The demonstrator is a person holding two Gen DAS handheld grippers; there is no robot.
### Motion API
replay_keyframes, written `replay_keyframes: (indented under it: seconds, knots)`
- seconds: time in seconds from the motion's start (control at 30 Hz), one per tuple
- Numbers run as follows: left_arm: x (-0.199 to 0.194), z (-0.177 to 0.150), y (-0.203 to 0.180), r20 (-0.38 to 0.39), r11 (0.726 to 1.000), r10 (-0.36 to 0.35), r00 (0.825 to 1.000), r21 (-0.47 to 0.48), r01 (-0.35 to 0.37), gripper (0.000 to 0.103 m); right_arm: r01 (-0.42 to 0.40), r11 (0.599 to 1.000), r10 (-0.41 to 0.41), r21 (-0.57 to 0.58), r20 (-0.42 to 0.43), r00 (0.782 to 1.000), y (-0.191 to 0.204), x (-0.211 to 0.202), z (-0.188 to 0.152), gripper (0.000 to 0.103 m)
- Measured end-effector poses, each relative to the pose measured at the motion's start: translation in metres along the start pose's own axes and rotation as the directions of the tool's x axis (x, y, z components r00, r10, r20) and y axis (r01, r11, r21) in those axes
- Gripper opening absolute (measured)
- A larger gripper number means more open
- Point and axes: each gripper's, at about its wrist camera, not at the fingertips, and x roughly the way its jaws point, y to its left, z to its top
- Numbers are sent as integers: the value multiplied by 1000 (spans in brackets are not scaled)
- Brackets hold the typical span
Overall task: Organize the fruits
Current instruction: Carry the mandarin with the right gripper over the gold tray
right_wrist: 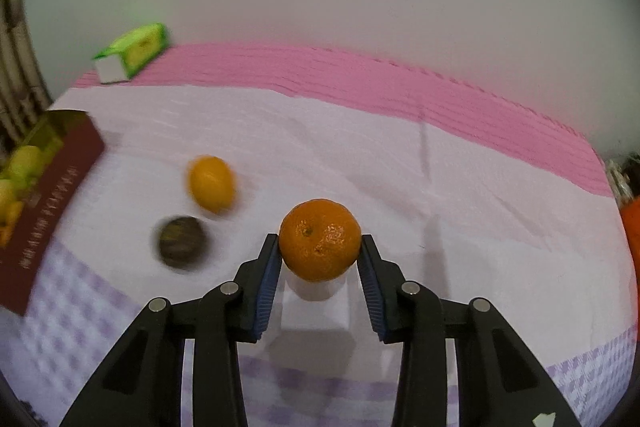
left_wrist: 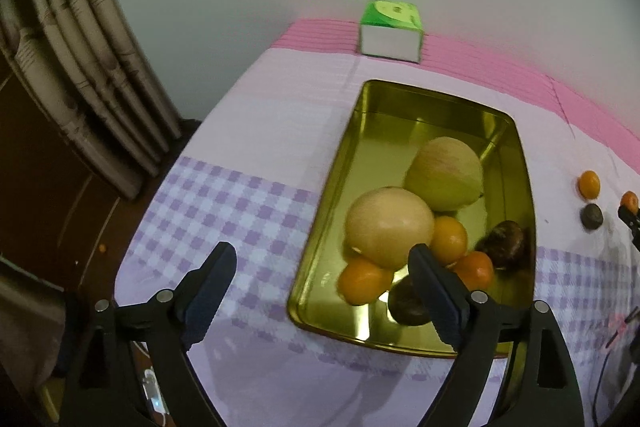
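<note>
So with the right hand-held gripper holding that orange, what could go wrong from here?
1. The orange is pinched only near the fingertips of the right hand-held gripper; it may slip out while carried.
2. The gold tray is already crowded at its near end, so a dropped orange could roll off the pile.
3. The loose orange and dark fruit still on the cloth could be knocked.

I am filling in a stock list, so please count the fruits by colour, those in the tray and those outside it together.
Orange fruits: 5 (3 in the gold tray, 1 on the cloth, 1 in the right gripper)
Dark brown fruits: 3 (2 in the tray, 1 on the cloth)
Large pale fruits: 2 (both in the tray)
Total: 10
</note>
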Motion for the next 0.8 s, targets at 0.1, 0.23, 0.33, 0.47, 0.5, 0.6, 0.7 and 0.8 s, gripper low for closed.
replay_keyframes:
  seconds: [0.1, 0.23, 0.33, 0.47, 0.5, 0.6, 0.7, 0.8]
  knots:
    - [0, 0, 9, -2, 999, -4, 1000, -34, 3, 88, -54, 998, 55, -40, 17, 998, 26, -12, 9, 36]
    - [-1, -2, 20, -4, 997, 6, 1000, -71, -6, 88, -145, 982, 150, -119, 28, 988, 70, -28, 18, 36]
    - [0, -3, 27, -11, 995, 9, 1000, -97, -10, 88, -205, 962, 213, -179, 28, 977, 104, -38, 21, 36]
    - [-2, -6, 34, -14, 992, 13, 1000, -124, -15, 88, -280, 932, 290, -228, 12, 957, 144, -45, 26, 36]
    - [-4, -7, 35, -13, 991, 15, 1000, -130, -17, 88, -294, 925, 304, -240, 6, 953, 152, -47, 26, 36]
    - [-6, -10, 39, -16, 989, 21, 1000, -143, -23, 88, -325, 904, 336, -276, -7, 942, 178, -48, 25, 36]
    - [-7, -14, 42, -22, 988, 22, 1000, -154, -25, 88, -348, 883, 359, -314, -23, 933, 200, -48, 25, 36]
    - [-7, -15, 45, -24, 985, 22, 999, -171, -26, 88, -365, 868, 374, -337, -39, 926, 216, -45, 26, 36]
